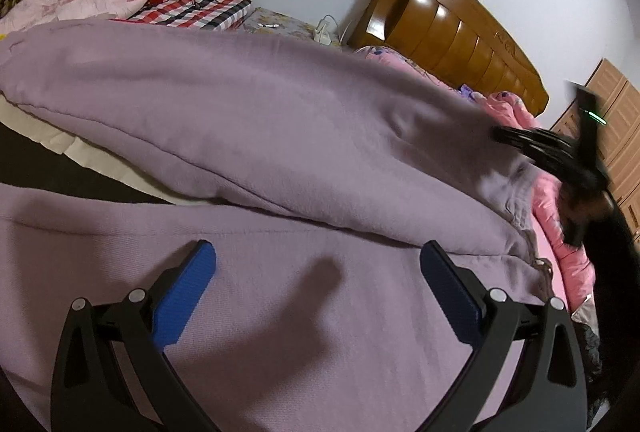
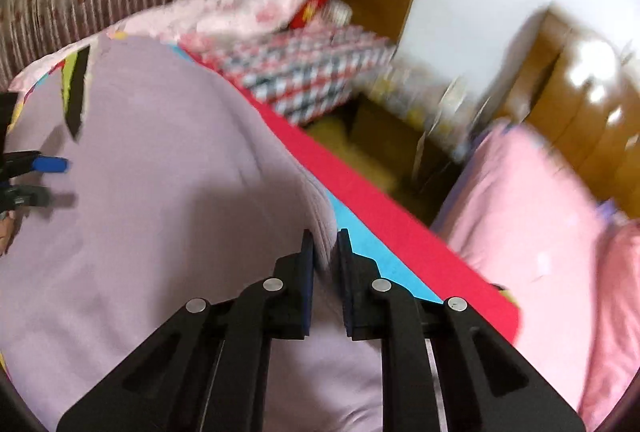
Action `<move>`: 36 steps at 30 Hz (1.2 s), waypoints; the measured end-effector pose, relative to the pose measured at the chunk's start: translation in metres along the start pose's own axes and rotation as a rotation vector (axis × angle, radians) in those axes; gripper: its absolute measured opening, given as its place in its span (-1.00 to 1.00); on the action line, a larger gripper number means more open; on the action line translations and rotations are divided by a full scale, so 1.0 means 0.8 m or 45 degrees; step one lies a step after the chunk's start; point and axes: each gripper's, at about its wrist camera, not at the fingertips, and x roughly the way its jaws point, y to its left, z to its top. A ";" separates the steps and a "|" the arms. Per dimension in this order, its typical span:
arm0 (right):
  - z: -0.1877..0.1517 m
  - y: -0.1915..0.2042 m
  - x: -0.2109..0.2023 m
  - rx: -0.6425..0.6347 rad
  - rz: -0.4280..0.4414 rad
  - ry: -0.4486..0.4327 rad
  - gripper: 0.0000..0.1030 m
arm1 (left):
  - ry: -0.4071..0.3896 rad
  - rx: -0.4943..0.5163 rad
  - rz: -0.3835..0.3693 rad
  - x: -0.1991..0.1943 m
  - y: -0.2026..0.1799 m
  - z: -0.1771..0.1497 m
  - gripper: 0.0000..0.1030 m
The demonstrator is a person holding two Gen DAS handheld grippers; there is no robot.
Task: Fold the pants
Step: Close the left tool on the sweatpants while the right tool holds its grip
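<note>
The lilac pants lie spread over a bed, one leg stretching away toward the far pillows and the other layer filling the near foreground under the left gripper. That gripper hovers just above the cloth with its blue-padded fingers spread wide, nothing between them. In the right wrist view the right gripper has its fingers drawn almost together on a bunched edge of the pants, a thick fold of lilac fabric pinched between the pads at the side of the bed, above a red and blue sheet. The left wrist view shows the right gripper only as a dark blur at the far right edge of the cloth. A pink quilt covers a second bed beyond the gap, before a wooden headboard
</note>
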 end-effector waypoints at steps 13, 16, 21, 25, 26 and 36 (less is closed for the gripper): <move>-0.146 0.261 -0.146 0.127 -0.219 -0.074 -0.71 | 0.018 -0.219 -0.275 -0.088 0.043 -0.014 0.97; -0.150 0.261 -0.143 0.199 -0.240 -0.090 -0.71 | 0.109 -0.239 -0.293 -0.065 0.043 -0.014 0.96; -0.139 0.262 -0.161 0.231 -0.277 -0.170 -0.71 | 0.168 -0.380 -0.389 -0.038 0.048 -0.012 0.94; -0.140 0.263 -0.165 0.229 -0.276 -0.171 -0.71 | 0.120 -0.413 -0.394 -0.017 0.043 0.006 0.05; -0.142 0.265 -0.164 0.226 -0.271 -0.159 -0.71 | 0.111 -0.419 -0.377 -0.011 0.045 0.012 -0.47; -0.187 0.276 -0.186 0.745 0.066 -0.164 0.29 | -0.007 -0.349 -0.279 -0.051 0.035 0.018 -0.87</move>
